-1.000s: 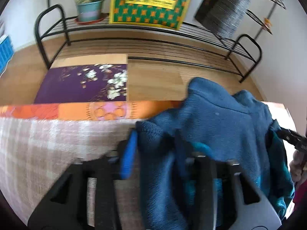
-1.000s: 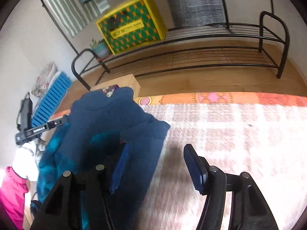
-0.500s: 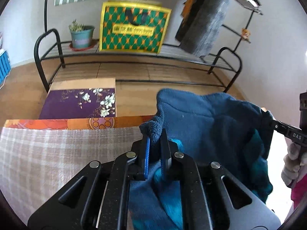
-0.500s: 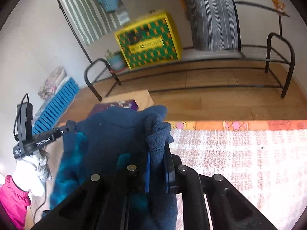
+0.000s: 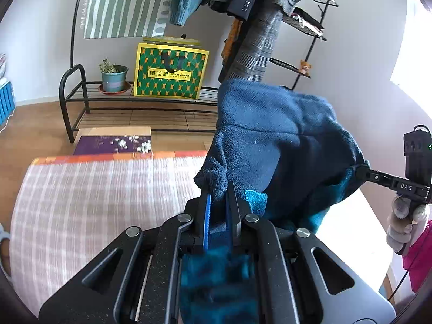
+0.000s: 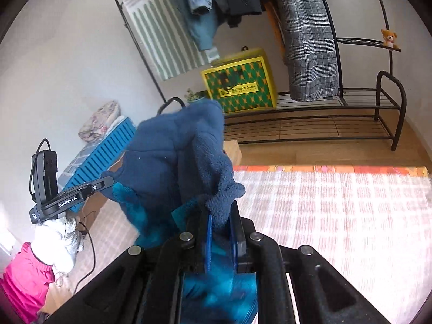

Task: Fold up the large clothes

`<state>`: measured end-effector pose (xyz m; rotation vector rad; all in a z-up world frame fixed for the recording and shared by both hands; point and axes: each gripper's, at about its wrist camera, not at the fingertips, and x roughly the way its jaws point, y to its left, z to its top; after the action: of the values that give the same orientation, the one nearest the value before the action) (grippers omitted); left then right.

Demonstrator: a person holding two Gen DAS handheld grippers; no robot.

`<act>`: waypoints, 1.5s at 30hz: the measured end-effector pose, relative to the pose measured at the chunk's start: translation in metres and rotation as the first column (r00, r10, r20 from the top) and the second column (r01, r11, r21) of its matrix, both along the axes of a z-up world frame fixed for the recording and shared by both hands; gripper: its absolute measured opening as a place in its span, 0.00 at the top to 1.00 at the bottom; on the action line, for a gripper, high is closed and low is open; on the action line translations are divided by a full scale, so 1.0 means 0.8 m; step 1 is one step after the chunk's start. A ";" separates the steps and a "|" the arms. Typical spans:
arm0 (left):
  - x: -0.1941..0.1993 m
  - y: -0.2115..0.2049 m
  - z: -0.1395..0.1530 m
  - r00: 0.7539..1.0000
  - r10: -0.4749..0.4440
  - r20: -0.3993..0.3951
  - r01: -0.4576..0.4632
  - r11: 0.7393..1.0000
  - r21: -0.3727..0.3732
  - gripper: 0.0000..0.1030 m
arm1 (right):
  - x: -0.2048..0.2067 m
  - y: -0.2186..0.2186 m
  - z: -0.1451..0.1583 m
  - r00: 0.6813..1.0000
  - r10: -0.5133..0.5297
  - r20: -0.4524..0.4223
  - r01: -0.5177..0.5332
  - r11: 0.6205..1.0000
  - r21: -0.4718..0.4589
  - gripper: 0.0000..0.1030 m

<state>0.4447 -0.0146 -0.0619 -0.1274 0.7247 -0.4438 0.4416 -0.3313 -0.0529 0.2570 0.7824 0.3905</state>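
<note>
Both tools, left tool (image 5: 218, 210) and right tool (image 6: 220, 225), pinch a blue fleece garment (image 5: 272, 137) lifted above a plaid-covered bench (image 5: 94, 202); black shoe rack (image 6: 310, 124) lines the white wall behind.

Pale white walls (image 5: 40, 54) are filling the upper part of both views, and a brown wooden floor (image 5: 35, 118) is lying below them. A low black metal rack (image 5: 81, 100) is standing mid-frame against the wall, carrying a green-and-yellow patterned bag (image 5: 171, 71) and a small potted plant (image 5: 113, 77). Bright daylight is washing in from the right edge of the left view.
</note>
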 end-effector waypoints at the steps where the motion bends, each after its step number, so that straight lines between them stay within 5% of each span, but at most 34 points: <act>1: -0.013 0.002 0.001 1.000 -0.001 -0.002 0.001 1.000 -0.003 0.94 | -0.013 0.002 0.001 1.000 0.004 -0.001 -0.004 1.000 -0.003 0.92; 10: -0.146 0.023 -0.040 0.998 -0.003 -0.064 0.003 1.000 -0.005 0.94 | -0.156 0.017 -0.035 0.998 0.023 -0.054 -0.024 1.000 -0.014 0.92; 21: -0.241 0.039 -0.109 0.986 -0.006 -0.167 0.017 0.998 0.066 0.91 | -0.244 0.033 -0.099 0.994 0.017 -0.108 -0.032 0.990 -0.134 0.90; 25: -0.257 0.080 -0.100 0.979 0.034 -0.203 -0.049 0.997 -0.065 0.74 | -0.270 0.018 -0.099 0.994 -0.013 -0.109 -0.001 0.993 -0.121 0.81; 27: -0.253 0.100 -0.093 0.974 0.062 -0.217 -0.095 0.984 -0.148 0.48 | -0.284 -0.001 -0.094 0.993 -0.051 -0.104 0.046 0.998 -0.052 0.67; 29: -0.243 0.119 -0.093 0.961 0.085 -0.264 -0.158 0.950 -0.269 0.45 | -0.293 -0.016 -0.092 0.992 -0.057 -0.109 0.063 0.997 0.055 0.63; 32: -0.219 0.128 -0.102 0.935 0.048 -0.351 -0.197 0.895 -0.401 0.45 | -0.296 -0.021 -0.099 0.989 -0.030 -0.144 0.061 0.974 0.219 0.39; 36: -0.194 0.119 -0.120 0.911 0.004 -0.413 -0.211 0.865 -0.456 0.45 | -0.277 0.002 -0.118 0.984 0.017 -0.177 0.038 0.953 0.300 0.38; 38: -0.181 0.112 -0.131 0.894 -0.010 -0.447 -0.228 0.850 -0.475 0.46 | -0.263 0.015 -0.131 0.981 0.022 -0.194 0.040 0.948 0.315 0.39; 40: -0.174 0.101 -0.140 0.889 -0.022 -0.457 -0.217 0.858 -0.466 0.81 | -0.246 0.028 -0.147 0.972 0.032 -0.231 0.049 0.940 0.336 0.52; 41: -0.171 0.096 -0.144 0.886 -0.024 -0.463 -0.211 0.869 -0.448 0.94 | -0.241 0.034 -0.155 0.966 0.045 -0.255 0.050 0.934 0.354 0.77; 42: -0.171 0.092 -0.144 0.885 -0.013 -0.465 -0.211 0.880 -0.426 0.94 | -0.237 0.040 -0.162 0.958 0.065 -0.280 0.046 0.927 0.373 0.92; 45: -0.185 0.094 -0.129 0.900 0.003 -0.436 -0.189 0.904 -0.384 0.94 | -0.251 0.049 -0.151 0.962 0.085 -0.259 0.018 0.929 0.371 0.94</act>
<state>0.2964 0.0609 -0.1654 -0.6841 1.0418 -0.4749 0.2411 -0.2922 -0.1734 0.6636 0.9810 0.5439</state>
